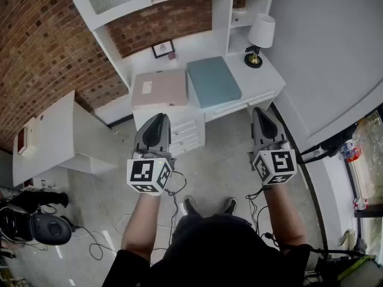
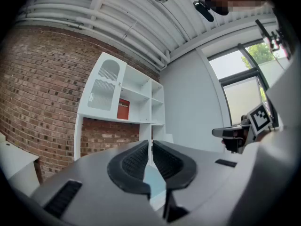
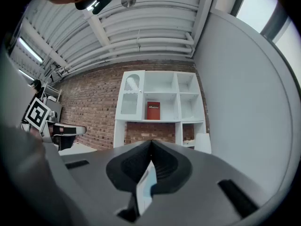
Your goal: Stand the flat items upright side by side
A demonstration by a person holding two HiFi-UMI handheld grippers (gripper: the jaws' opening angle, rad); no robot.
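Observation:
Two flat items lie side by side on the white desk point(image 1: 263, 79): a pink one point(image 1: 160, 88) on the left and a blue-grey one point(image 1: 213, 81) on the right. Both grippers hover in front of the desk, above the floor, short of the items. My left gripper point(image 1: 158, 119) points toward the pink item's near edge, jaws shut and empty point(image 2: 151, 147). My right gripper point(image 1: 258, 111) is level with the desk's right front corner, also shut with nothing held point(image 3: 151, 142). A sliver of pale blue shows through the gap under each pair of jaws.
A white shelf unit rises behind the desk with a red book point(image 3: 153, 110) in one cubby. A lamp point(image 1: 261, 36) and a small picture frame point(image 1: 163, 48) stand at the desk's back. A low white table point(image 1: 54, 136) is at the left, and cables point(image 1: 96, 244) lie on the floor.

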